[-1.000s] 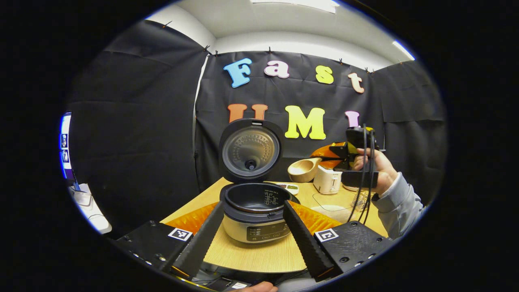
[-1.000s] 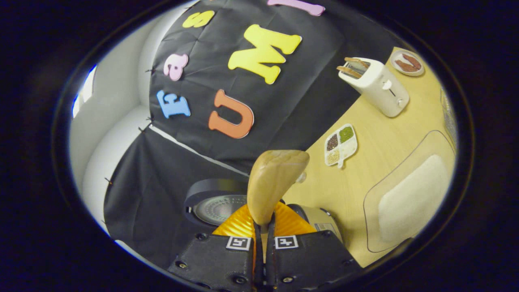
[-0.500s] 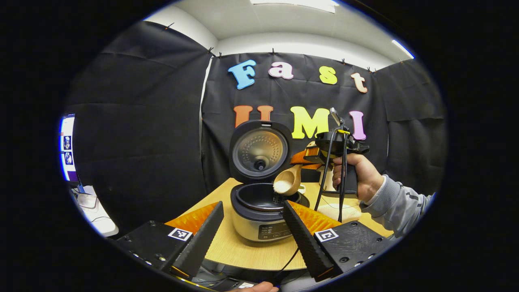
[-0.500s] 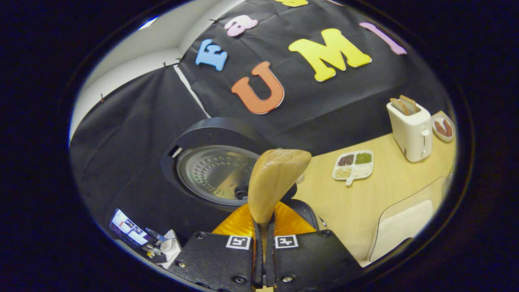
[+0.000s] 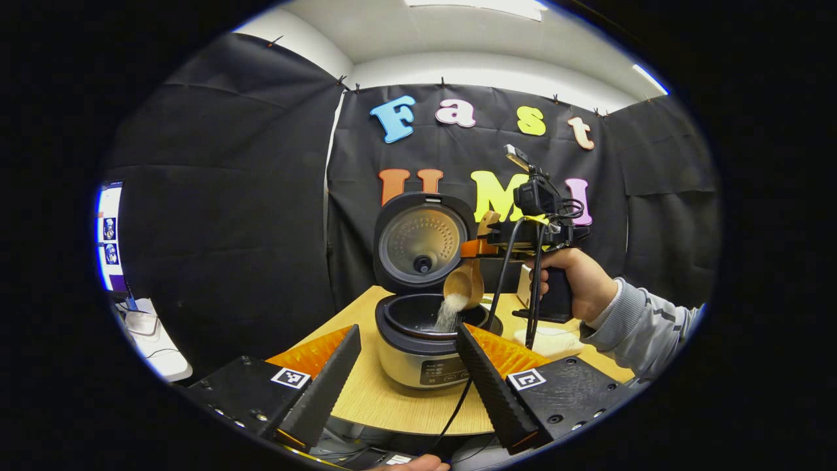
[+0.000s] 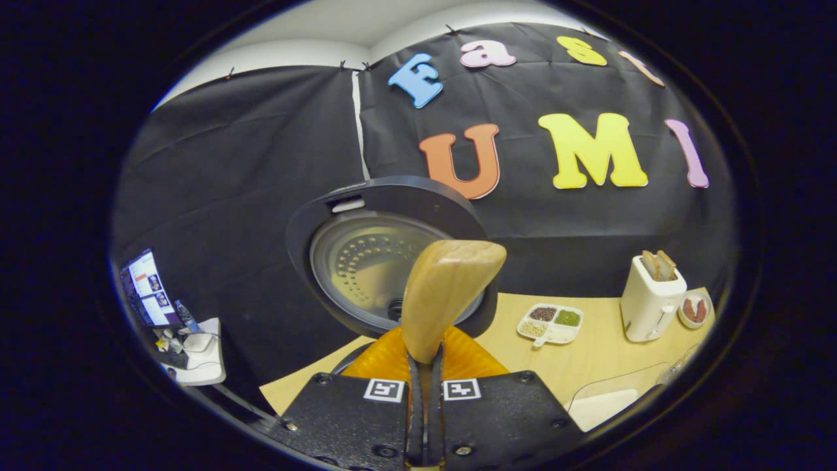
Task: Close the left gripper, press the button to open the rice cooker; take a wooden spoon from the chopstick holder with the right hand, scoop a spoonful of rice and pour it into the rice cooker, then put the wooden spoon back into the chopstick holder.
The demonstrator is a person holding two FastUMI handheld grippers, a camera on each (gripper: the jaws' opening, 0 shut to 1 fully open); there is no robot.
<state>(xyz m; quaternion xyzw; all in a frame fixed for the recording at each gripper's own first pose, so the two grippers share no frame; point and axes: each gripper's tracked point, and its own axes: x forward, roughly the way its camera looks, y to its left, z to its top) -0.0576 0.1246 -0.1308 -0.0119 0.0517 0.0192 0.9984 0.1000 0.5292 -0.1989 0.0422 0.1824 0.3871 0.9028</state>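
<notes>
Your right gripper (image 6: 424,366) is clamped on the handle of the wooden spoon (image 6: 448,288), both fingers pressed flat against it with almost no gap. In the left gripper view the wooden spoon's bowl is tipped over the open rice cooker (image 5: 422,340), and a thin stream of rice (image 5: 448,313) falls from it into the dark inner pot.

The spoon looks stiff, light and dry, with a smooth finish, so it should not flex, but it could twist between the fingers if you roll your wrist fast. The hold near the handle's end, well back from the bowl, looks sound; keep it for the trip back to the chopstick holder.

Loose rice runs quickly and scatters, so keep the bowl over the middle of the pot, away from its rim, until the stream stops.

The cooker stands near the front-left edge of the surface (image 5: 405,409), its lid (image 5: 422,239) upright behind the pot. How much rice already lies inside is too dark to tell.

Your left gripper (image 5: 405,376) hangs in front of the cooker with its fingers spread wide, holding nothing.

Toward the back of the surface, a divided dish (image 6: 549,322) holds several kinds of grain, and a toaster (image 6: 650,297) has slices standing in it.
</notes>
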